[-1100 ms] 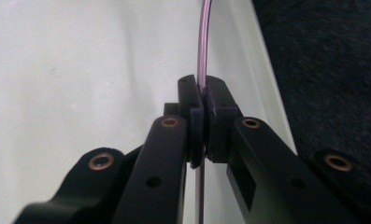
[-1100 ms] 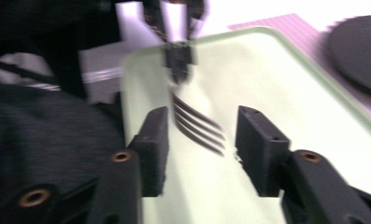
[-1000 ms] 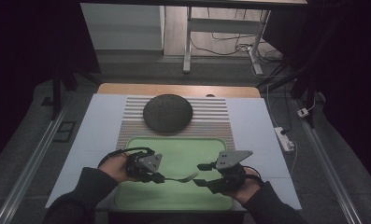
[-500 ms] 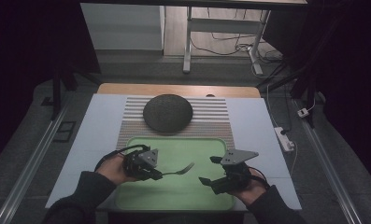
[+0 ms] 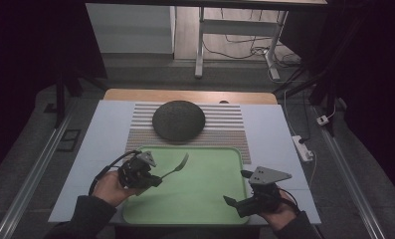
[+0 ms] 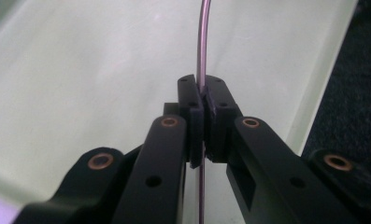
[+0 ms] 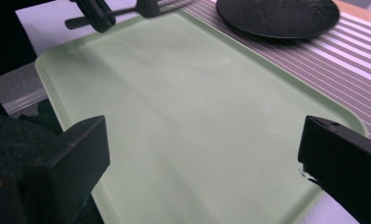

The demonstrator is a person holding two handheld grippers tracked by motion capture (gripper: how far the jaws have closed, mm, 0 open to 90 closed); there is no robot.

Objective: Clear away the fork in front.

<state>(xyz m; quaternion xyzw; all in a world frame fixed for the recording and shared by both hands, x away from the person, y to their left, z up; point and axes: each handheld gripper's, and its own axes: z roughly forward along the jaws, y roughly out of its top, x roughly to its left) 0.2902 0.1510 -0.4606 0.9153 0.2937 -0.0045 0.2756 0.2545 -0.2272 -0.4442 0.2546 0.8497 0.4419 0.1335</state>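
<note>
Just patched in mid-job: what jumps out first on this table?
The left gripper holds a fork by its handle, clamped in its jaws above the left part of the green tray. A dark round plate sits on the striped mat behind the tray; the right gripper hangs open at its near right corner.

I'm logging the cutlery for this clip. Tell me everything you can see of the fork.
The fork looks like thin, shiny metal, with a slim curved handle and tines at the far end. The left gripper is shut on its handle, jaws pinching it edge-on in the left gripper view. It is held above the green tray, tines pointing toward the dark plate.
</note>
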